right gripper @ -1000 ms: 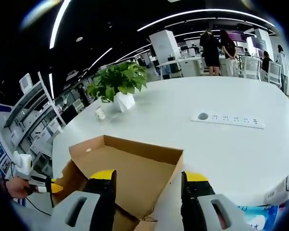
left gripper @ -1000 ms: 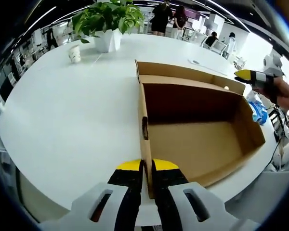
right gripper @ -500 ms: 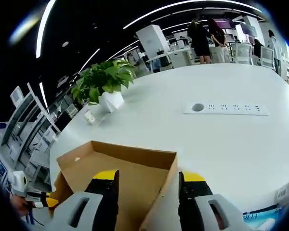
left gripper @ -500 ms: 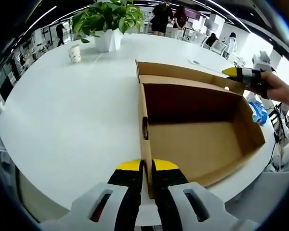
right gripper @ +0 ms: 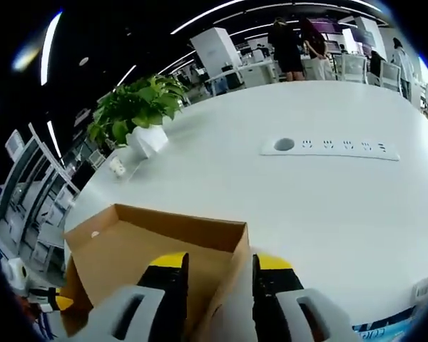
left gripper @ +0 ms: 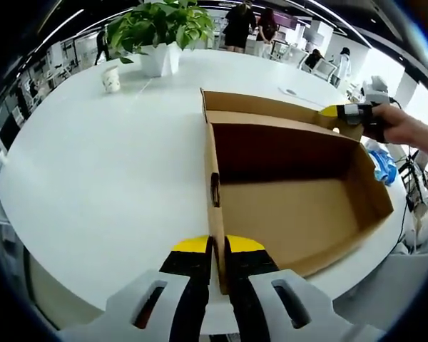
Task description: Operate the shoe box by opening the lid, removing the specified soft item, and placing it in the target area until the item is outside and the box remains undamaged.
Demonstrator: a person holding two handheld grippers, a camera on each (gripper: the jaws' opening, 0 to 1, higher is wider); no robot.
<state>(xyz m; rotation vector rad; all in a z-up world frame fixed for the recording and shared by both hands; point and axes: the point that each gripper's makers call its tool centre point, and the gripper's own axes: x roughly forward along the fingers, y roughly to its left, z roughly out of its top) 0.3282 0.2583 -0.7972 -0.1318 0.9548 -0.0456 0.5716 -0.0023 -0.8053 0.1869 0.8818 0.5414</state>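
The brown cardboard shoe box (left gripper: 292,214) lies open on the white table (left gripper: 93,178), its inside bare. My left gripper (left gripper: 217,251) is shut on the box's near side wall. The flipped-back lid (left gripper: 271,107) lies at the far side. A hand holds my right gripper (left gripper: 333,112) at the lid's far right corner. In the right gripper view, the right gripper (right gripper: 217,265) is open, its jaws either side of the lid's (right gripper: 143,242) corner wall. A blue soft packet (left gripper: 382,165) lies on the table outside the box, also seen as a blue packet (right gripper: 389,329).
A potted plant (left gripper: 157,43) and a paper cup (left gripper: 111,78) stand at the table's far left. A white power strip (right gripper: 328,147) lies beyond the lid. Several people stand in the office behind. The table edge runs close under the box's near right side.
My right gripper has come down and in toward the lid's corner, and its jaws have narrowed around the lid wall. The left gripper and the box have not moved.
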